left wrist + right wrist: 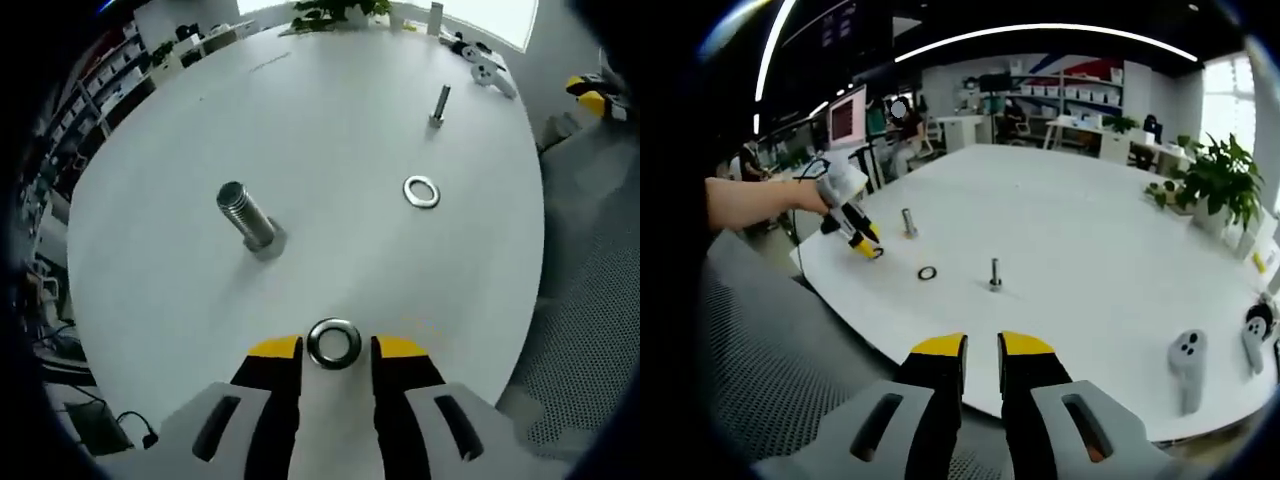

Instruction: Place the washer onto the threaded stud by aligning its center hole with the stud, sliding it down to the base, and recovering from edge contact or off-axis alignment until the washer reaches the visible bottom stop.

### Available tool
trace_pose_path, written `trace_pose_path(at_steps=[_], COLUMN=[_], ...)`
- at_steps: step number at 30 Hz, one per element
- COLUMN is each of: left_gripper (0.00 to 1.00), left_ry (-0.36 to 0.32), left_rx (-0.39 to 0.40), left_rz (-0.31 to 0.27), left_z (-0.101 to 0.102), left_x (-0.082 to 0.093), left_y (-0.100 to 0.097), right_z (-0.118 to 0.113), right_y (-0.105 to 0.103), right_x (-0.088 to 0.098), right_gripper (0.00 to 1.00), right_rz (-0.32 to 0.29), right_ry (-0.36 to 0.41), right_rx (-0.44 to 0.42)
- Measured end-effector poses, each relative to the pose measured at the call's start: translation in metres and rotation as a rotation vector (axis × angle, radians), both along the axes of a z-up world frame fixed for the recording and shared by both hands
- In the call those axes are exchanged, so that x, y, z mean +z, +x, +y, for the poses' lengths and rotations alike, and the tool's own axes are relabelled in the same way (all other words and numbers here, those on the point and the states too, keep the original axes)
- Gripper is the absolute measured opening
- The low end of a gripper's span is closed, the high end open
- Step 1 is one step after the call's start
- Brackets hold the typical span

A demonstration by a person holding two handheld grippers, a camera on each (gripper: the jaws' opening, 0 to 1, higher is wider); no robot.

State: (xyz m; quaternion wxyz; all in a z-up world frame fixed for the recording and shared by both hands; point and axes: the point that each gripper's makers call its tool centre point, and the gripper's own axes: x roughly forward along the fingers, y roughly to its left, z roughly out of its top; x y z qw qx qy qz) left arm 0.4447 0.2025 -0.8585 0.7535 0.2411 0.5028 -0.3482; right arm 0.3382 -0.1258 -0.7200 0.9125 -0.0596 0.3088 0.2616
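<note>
The wide white round tabletop point(1090, 230) carries a few stray things. Two pale grey handheld controllers point(1188, 362) stand near its edge in the right gripper view, one just beside the other; in the left gripper view a similar pair lies at the far rim point(486, 72). A leafy green potted plant point(1218, 180) stands at the tabletop's side, with a smaller one point(1164, 190) next to it. Beyond are white shelving units with storage boxes point(1080, 92), a red-lit monitor screen point(846, 118) and long ceiling light strips point(1040, 32). A grey mesh chair surface point(770, 370) lies below the tabletop's near edge.
</note>
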Motion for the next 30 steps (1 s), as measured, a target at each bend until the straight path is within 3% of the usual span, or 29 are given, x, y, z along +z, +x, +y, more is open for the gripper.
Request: trace_pose_path(at_steps=[4,11,12,21,23,27,28,29,30], left_gripper=[0.27,0.26,0.26,0.22,0.22,0.2,0.16,0.0,0.0], left_ry=[0.02,0.012,0.039,0.072,0.124,0.11,0.108,0.112,0.112], left_rx=[-0.015,-0.015,-0.024,-0.011,-0.063,-0.063,-0.07,-0.085,-0.106], left_rz=[0.014,0.017,0.039,0.098,0.091,0.089,0.09,0.089,0.091], left_z=[-0.001,-0.003,0.001,0.007,0.009,0.005,0.004,0.005,0.003], left_x=[-0.008,-0.006,-0.006,-0.006,-0.006,-0.006,-0.006,-0.006,-0.007], left_y=[-0.001,0.001,-0.003,0.002,0.001,0.002,0.002,0.002,0.0], right_z=[0.002,0.002,0.002,0.003,0.002,0.002,0.002,0.002,0.002], right_y=[-0.002,0.0,0.0,0.0,0.001,0.001,0.001,0.001,0.001], right_x=[0.0,0.001,0.001,0.002,0.003,0.003,0.003,0.003,0.003], right_gripper=[0.14,0.14,0.14,0.14,0.14,0.14,0.14,0.14,0.14], right_rz=[0.007,0.003,0.002,-0.002,-0.003,-0.006,-0.006,-0.006,-0.006], right_ry=[0.001,0.005,0.005,0.006,0.007,0.008,0.008,0.008,0.008], right_rx=[0.015,0.009,0.008,0.006,0.005,0.003,0.004,0.005,0.005])
